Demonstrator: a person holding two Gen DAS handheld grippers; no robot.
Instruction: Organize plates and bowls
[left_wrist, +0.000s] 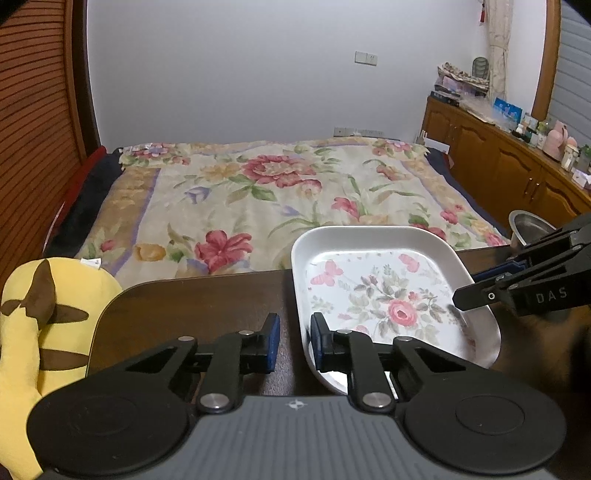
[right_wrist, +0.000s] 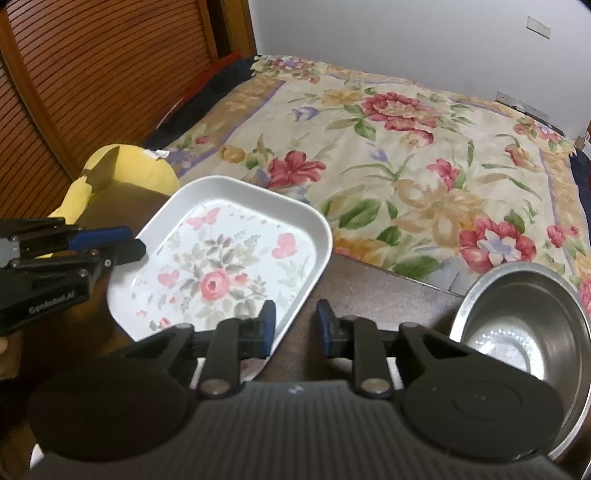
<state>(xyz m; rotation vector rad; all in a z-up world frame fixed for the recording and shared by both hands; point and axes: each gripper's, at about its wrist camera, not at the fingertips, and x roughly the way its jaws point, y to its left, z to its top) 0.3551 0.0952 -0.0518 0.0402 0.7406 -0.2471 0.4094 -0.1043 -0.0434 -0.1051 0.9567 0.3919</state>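
A white rectangular plate with a pink rose print (left_wrist: 384, 295) lies on the dark wooden table (left_wrist: 207, 306); it also shows in the right wrist view (right_wrist: 229, 266). My left gripper (left_wrist: 294, 338) is open, its jaws astride the plate's near left rim. My right gripper (right_wrist: 294, 325) is open, its jaws astride the plate's right rim; it shows from the side in the left wrist view (left_wrist: 480, 284). A steel bowl (right_wrist: 524, 317) stands on the table right of the plate, seen small in the left wrist view (left_wrist: 528, 225).
A yellow plush toy (left_wrist: 40, 332) sits at the table's left edge. A bed with a floral cover (left_wrist: 280, 192) lies beyond the table. A wooden cabinet with clutter (left_wrist: 517, 166) runs along the right wall.
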